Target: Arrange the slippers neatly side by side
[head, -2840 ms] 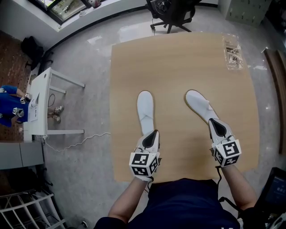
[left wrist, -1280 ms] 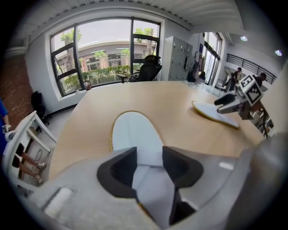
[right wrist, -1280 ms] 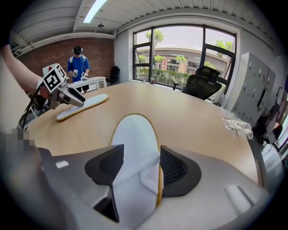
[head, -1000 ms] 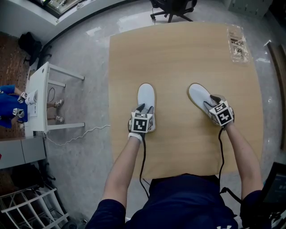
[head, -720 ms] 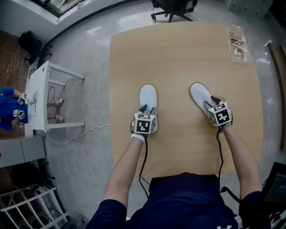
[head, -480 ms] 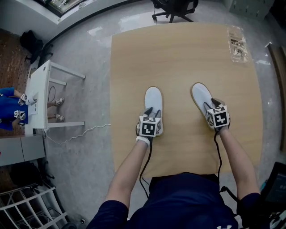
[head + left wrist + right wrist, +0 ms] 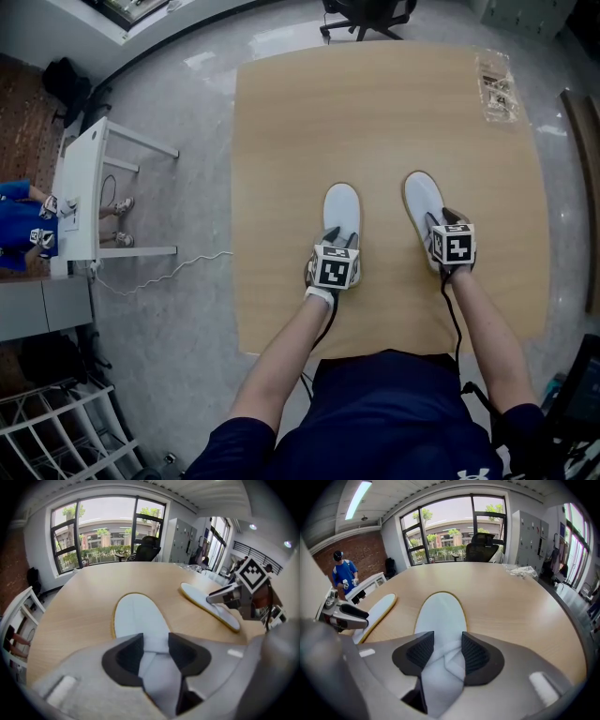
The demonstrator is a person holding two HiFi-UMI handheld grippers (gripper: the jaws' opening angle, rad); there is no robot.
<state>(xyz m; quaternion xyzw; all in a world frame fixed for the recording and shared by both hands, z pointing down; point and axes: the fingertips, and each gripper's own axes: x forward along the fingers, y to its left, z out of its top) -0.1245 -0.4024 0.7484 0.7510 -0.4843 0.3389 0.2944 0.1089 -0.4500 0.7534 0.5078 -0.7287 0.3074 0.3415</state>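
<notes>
Pinching soft slippers: left claw, right claw.

I read both slippers as white cloth, matt and soft: left slipper, right slipper, each with a thin yellowish rim. Table: pale wood-look top, smooth, low sheen. Left gripper and right gripper: grey matt plastic shells, dark pads, ribbed on the right one. Floor: grey, speckled, glossy. Bag at the table's far corner: clear crinkled plastic
</notes>
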